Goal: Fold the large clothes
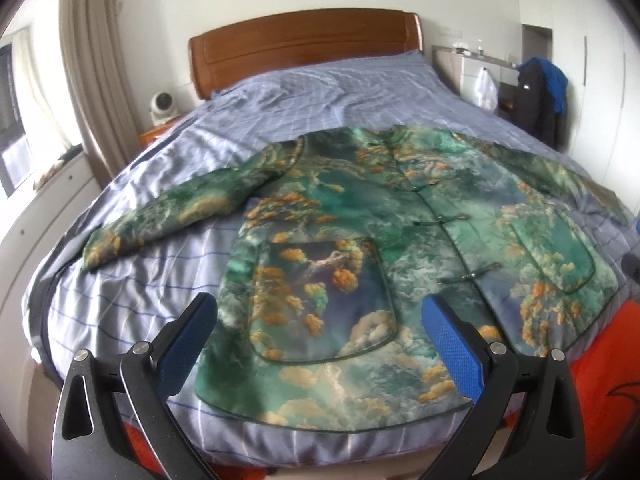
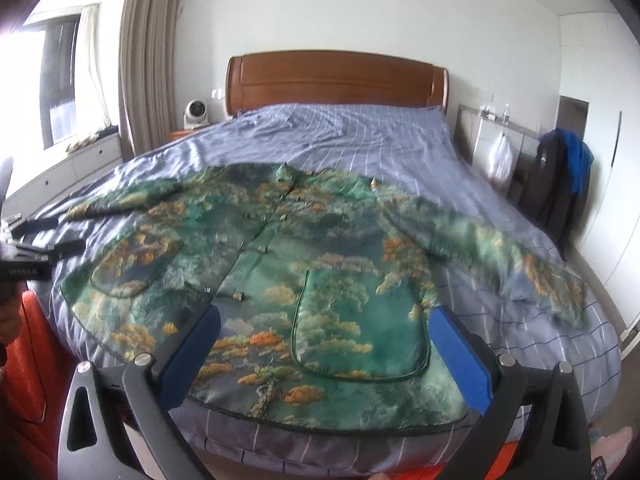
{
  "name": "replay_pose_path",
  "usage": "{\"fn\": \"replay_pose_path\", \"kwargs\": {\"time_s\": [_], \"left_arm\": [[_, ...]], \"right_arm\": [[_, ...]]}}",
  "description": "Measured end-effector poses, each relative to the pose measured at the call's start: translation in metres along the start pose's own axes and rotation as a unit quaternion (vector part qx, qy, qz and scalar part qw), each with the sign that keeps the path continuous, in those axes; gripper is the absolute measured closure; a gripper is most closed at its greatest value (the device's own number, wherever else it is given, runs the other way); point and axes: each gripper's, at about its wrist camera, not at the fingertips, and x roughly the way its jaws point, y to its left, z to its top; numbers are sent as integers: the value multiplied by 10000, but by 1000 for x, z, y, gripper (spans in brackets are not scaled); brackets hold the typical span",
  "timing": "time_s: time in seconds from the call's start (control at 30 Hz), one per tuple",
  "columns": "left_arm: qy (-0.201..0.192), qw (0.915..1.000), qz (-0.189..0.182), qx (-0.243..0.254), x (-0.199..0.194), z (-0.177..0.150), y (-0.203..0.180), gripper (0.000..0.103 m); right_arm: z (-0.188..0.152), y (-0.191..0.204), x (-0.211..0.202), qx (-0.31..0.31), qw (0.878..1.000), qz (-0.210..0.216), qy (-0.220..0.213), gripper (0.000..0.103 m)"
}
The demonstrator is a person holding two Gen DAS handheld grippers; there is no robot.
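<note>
A large green jacket (image 1: 360, 232) with an orange and white tree print lies spread flat, front up and buttoned, at the foot of the bed (image 1: 304, 88). Both sleeves stretch out to the sides. My left gripper (image 1: 320, 320) is open and empty, hovering above the jacket's left pocket near the hem. In the right wrist view the jacket (image 2: 304, 264) fills the near bed (image 2: 360, 136). My right gripper (image 2: 326, 332) is open and empty above the right pocket. The left gripper's body (image 2: 28, 256) shows at the left edge there.
A wooden headboard (image 1: 304, 48) stands at the far end. A small white fan (image 1: 162, 106) sits on the left nightstand. Dark and blue clothes (image 1: 542, 100) hang on the right. A curtain (image 1: 88, 80) and window are on the left. Orange fabric (image 1: 608, 384) lies at the bed's foot.
</note>
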Motion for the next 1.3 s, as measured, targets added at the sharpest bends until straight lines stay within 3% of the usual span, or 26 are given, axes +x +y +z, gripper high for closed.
{"fn": "replay_pose_path", "kwargs": {"time_s": [0.17, 0.33, 0.43, 0.57, 0.67, 0.73, 0.8, 0.93, 1.03, 1.1, 1.13, 1.17, 1.2, 1.3], "left_arm": [[169, 9997, -27, -157, 7, -1, 7, 1], [185, 9995, -4, -243, 8, -2, 10, 1], [187, 9996, 60, -225, 9, -5, 12, 1], [313, 9989, 47, -359, 14, -8, 17, 1], [373, 9982, 2, -465, 15, -8, 19, 1], [349, 9983, 37, -458, 13, -8, 18, 1], [337, 9985, 88, -420, 12, -9, 17, 1], [440, 9984, 135, -328, 16, -10, 12, 1], [454, 9985, 176, -254, 16, -9, 8, 1], [459, 9985, 210, -201, 17, -8, 5, 1], [459, 9985, 230, -179, 17, -7, 4, 1], [453, 9985, 257, -161, 16, -7, 4, 1], [433, 9986, 282, -149, 15, -7, 4, 1], [334, 9987, 344, -161, 12, -8, 7, 1]], "right_arm": [[-6, 9, 6, -203, 9994, 201, 205, 0], [-13, -10, 19, 82, 9980, 334, 523, 0], [-23, -54, 32, 442, 9950, 140, 879, 0], [-25, -149, 35, 1560, 9839, -120, 860, 1], [-30, -243, 40, 2768, 9585, -283, 626, 1], [-42, -305, 53, 3641, 9265, -444, 844, 1], [-54, -343, 64, 4184, 9033, -381, 871, 5], [-87, -397, 89, 5255, 8476, -241, 703, 22], [-103, -416, 109, 5661, 8209, -429, 609, 42], [-105, -426, 118, 5868, 8076, -420, 408, 50], [-105, -429, 123, 5945, 8022, -411, 357, 73], [-101, -432, 126, 5871, 8063, -605, 401, 92], [-92, -434, 125, 5648, 8173, -1027, 501, 92], [-62, -429, 128, 5041, 8424, -1738, 774, 92]]}}
